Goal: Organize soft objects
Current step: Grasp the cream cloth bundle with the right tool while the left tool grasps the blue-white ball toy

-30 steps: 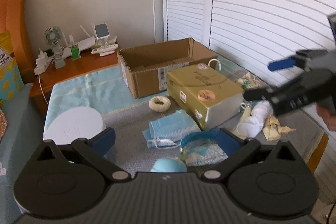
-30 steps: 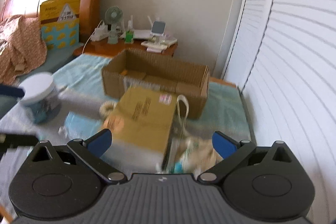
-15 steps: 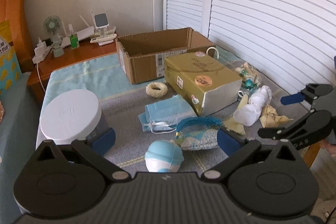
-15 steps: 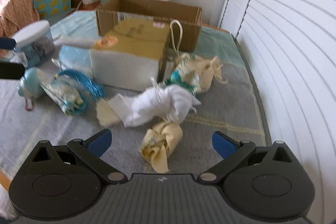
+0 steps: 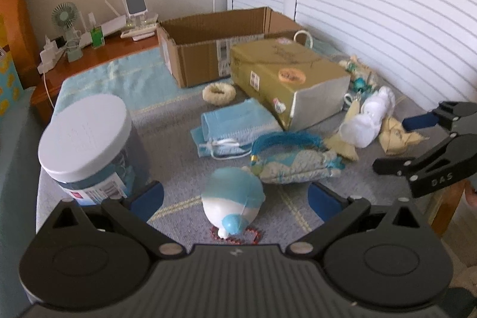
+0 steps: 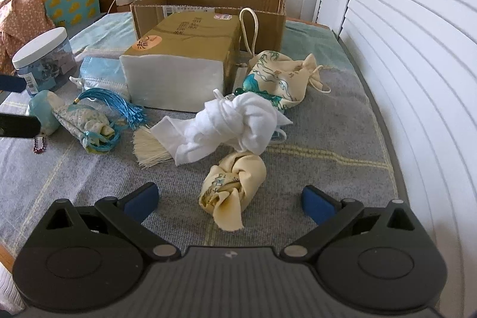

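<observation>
We hold our left gripper (image 5: 235, 195) low over the grey striped blanket (image 6: 328, 139) on the bed, and its jaws are wide open with nothing in them. Right between the blue pads sits a small round blue and white soft toy (image 5: 232, 197) with a red bead chain (image 5: 235, 236) under it. At 10 o'clock from the toy stands a clear plastic jar with a white lid (image 5: 86, 145), just beside the left pad.

At 1 o'clock from the toy lies a patterned cloth pouch with a blue tassel (image 5: 293, 158). Past it, at 12 o'clock, lies a stack of light blue face masks (image 5: 235, 127), touching the long gold paper box (image 5: 286, 79). Behind the gold box is the open brown cardboard box (image 5: 220, 46).

Our right gripper (image 6: 228, 200) hovers over the blanket too, and its jaws are also wide open and hold nothing. A small knotted yellow cloth bundle (image 6: 232, 189) lies between its pads. At 12 o'clock from the bundle lies a knotted white cloth (image 6: 232, 124), touching it or very near. A cream straw tassel (image 6: 152, 148) sticks out at the white cloth's 8 o'clock side. Behind the white cloth rests a cream drawstring bag with green drawings (image 6: 280, 76).
</observation>
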The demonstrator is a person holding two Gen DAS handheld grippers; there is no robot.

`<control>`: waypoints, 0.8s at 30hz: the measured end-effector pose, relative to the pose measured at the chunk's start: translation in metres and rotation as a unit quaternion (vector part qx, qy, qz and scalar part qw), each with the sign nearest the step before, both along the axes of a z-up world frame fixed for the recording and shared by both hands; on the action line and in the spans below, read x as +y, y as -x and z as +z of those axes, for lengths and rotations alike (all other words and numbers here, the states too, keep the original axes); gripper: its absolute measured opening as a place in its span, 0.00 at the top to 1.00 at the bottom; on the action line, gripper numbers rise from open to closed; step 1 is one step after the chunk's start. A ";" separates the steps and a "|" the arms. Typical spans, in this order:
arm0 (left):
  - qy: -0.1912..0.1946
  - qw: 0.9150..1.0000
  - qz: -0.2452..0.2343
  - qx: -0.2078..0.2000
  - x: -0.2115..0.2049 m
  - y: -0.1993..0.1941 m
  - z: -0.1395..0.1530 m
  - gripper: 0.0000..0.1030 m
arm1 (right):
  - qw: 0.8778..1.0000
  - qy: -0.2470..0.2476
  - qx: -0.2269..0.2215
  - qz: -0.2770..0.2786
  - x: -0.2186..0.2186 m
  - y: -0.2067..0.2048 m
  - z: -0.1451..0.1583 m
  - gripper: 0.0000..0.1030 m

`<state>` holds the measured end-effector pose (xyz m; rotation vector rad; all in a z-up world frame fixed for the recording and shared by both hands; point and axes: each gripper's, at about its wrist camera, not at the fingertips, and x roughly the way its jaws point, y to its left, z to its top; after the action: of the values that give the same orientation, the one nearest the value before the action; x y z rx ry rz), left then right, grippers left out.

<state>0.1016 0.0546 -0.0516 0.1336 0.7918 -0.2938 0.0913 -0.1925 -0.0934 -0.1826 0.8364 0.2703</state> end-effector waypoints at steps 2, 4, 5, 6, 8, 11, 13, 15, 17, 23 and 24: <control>0.003 1.000 0.003 0.002 0.001 -0.002 -0.004 0.01 | 1.000 -0.002 -0.006 0.000 -0.001 0.002 -0.001 0.00; 0.007 1.000 0.004 0.005 0.002 -0.005 -0.007 0.05 | 1.000 -0.004 -0.010 -0.001 -0.002 0.003 -0.001 0.00; 0.007 1.000 0.005 0.006 0.003 -0.006 -0.008 0.06 | 1.000 -0.004 -0.012 -0.001 -0.002 0.004 -0.001 0.00; 0.007 1.000 0.006 0.007 0.003 -0.006 -0.009 0.09 | 1.000 -0.004 -0.013 -0.001 -0.002 0.004 -0.001 0.00; 0.006 1.000 0.007 0.008 0.003 -0.007 -0.010 0.11 | 1.000 -0.005 -0.016 0.001 -0.002 0.005 -0.001 0.00; 0.007 1.000 0.007 0.012 0.003 -0.008 -0.012 0.11 | 1.000 -0.006 -0.024 0.001 -0.002 0.007 -0.002 0.00; 0.007 1.000 0.008 0.014 0.003 -0.008 -0.013 0.11 | 1.000 -0.005 -0.028 0.001 -0.001 0.007 -0.002 0.00; 0.008 1.000 0.009 0.016 0.003 -0.009 -0.014 0.11 | 1.000 -0.002 -0.030 0.005 0.001 0.006 -0.002 0.00; 0.007 1.000 0.010 0.017 0.003 -0.010 -0.014 0.11 | 0.999 0.003 -0.033 0.009 0.003 0.005 -0.001 0.00; 0.006 1.000 0.008 0.018 0.003 -0.010 -0.015 0.11 | 0.999 0.006 -0.037 0.033 0.013 0.003 0.001 0.13; 0.006 1.000 0.008 0.018 0.003 -0.010 -0.015 0.11 | 0.999 0.004 -0.036 0.036 0.014 0.004 0.002 0.17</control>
<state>0.1118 0.0579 -0.0665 0.1103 0.8262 -0.2860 0.0877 -0.1788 -0.0916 -0.2286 0.7607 0.3275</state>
